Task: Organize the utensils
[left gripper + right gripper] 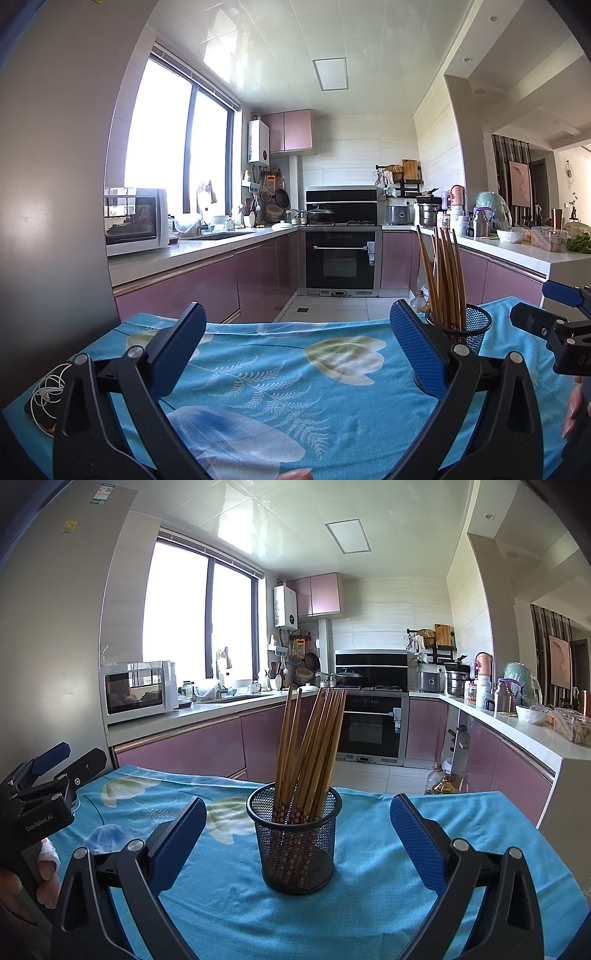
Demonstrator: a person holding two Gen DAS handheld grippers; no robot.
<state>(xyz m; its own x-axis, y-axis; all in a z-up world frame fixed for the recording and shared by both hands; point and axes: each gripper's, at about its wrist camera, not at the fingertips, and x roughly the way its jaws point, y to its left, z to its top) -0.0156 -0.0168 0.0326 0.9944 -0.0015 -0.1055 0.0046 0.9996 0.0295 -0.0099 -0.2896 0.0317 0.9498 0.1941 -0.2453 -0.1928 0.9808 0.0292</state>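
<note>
The right gripper (pixel 298 843) gapes wide around the mesh cup (pixel 294 843) — chopsticks (pixel 314 746) upright inside — left gripper (pixel 68 760) far left of the cup.

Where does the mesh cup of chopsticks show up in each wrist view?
Left wrist: the mesh cup sits at the right, partly hidden behind the left gripper's right finger, chopsticks standing in it.
Right wrist: it stands centred on the blue cloth, between the open fingers of the right gripper.
Shared landmark: the black oven at the far wall.
</note>
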